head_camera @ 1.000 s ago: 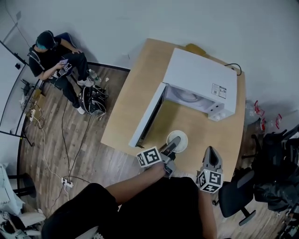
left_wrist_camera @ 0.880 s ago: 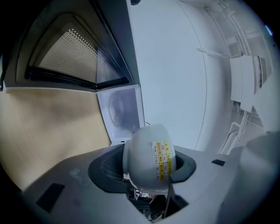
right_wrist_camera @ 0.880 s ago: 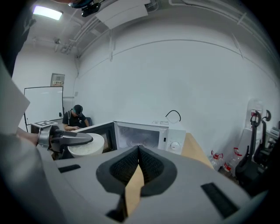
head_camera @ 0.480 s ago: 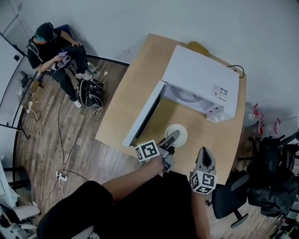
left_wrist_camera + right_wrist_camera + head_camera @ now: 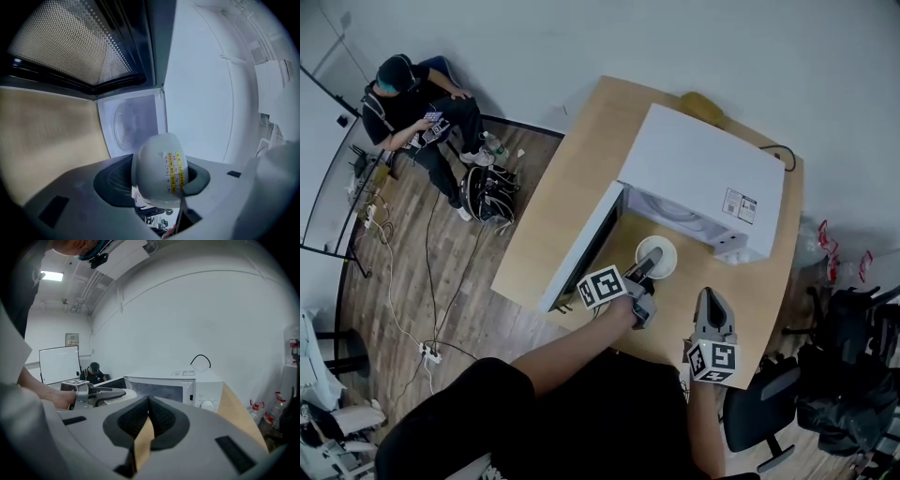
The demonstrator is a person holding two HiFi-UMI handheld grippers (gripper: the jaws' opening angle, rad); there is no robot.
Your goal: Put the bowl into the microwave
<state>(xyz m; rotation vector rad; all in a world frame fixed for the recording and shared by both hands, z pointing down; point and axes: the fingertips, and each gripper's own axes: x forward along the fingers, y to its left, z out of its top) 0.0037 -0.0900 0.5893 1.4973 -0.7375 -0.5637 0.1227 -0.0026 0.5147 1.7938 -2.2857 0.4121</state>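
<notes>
Your left gripper [image 5: 647,270] is clamped on the rim of the white bowl [image 5: 657,255], with one jaw inside and one outside. The bowl is held over the bench [image 5: 581,159], just in front of the microwave [image 5: 703,178] cavity. The microwave door [image 5: 581,248] stands swung fully open on your left. Your right gripper [image 5: 712,300] is near the bench edge, apart from the bowl. Its jaws are pressed together with nothing between them.

Sticker [image 5: 173,171] on bowl [image 5: 149,174]: yellow-orange grid, print too small to read.
Label [image 5: 739,206] on microwave [image 5: 698,164] top: near its front edge, illegible.
Legible text: none.
</notes>
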